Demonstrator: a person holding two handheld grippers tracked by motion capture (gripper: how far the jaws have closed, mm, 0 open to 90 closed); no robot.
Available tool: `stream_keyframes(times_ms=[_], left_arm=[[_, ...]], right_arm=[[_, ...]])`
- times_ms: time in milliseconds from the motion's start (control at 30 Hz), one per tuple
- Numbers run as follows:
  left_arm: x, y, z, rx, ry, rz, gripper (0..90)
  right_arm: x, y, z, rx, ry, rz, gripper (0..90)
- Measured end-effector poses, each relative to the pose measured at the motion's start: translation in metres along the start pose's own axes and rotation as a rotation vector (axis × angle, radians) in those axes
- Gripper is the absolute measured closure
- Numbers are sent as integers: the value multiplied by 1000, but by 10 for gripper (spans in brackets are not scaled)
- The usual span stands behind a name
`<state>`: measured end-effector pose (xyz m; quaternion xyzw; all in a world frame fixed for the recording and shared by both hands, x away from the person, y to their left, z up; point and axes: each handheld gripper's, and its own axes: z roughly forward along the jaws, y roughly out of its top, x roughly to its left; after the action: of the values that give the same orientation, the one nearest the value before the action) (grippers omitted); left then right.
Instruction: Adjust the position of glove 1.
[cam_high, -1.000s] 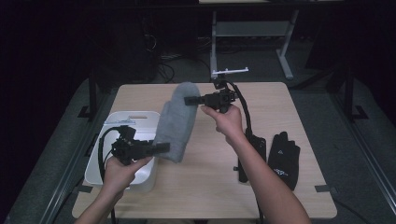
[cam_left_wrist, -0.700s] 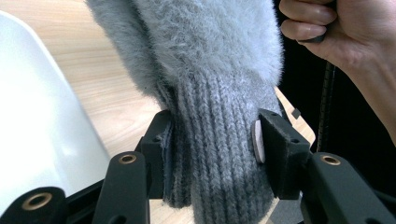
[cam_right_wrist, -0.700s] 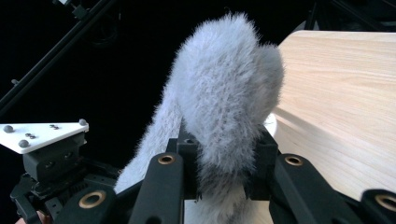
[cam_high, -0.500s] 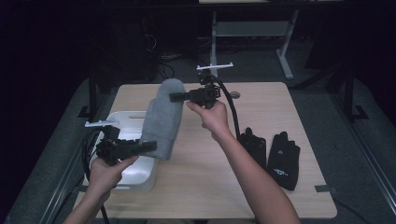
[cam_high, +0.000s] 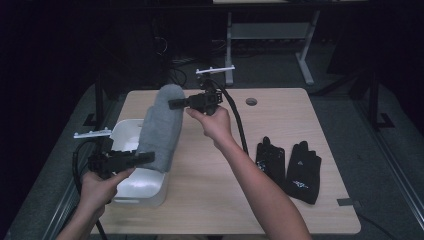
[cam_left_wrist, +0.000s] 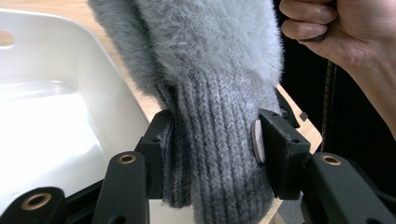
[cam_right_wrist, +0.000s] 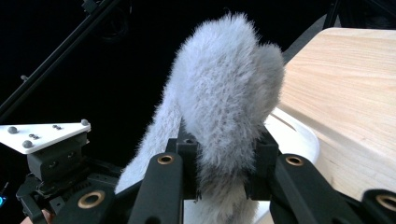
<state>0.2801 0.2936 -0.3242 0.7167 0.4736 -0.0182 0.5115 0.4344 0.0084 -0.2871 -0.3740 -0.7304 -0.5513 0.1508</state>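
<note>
A grey fuzzy mitten hangs stretched in the air between both grippers, slanting over the right side of a white bin. My left gripper is shut on its ribbed knit cuff, with the pads pressing in from both sides. My right gripper is shut on the fluffy tip at the far, higher end. In the left gripper view the bin lies just below and to the left of the cuff.
Two black gloves lie flat on the wooden table at the right. A small round hole sits near the table's far edge. A desk frame and cables stand on the dark floor beyond.
Both hands have carried the mitten leftward, from the table's middle to above the white bin. The grips on cuff and tip look unchanged.
</note>
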Motion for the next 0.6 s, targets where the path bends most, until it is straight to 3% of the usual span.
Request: stream_keyframes(times_ms=[600], left_arm=[[21, -9, -22, -4, 35, -40, 501]], right_arm=[[3, 1, 37, 32, 23, 32, 716]])
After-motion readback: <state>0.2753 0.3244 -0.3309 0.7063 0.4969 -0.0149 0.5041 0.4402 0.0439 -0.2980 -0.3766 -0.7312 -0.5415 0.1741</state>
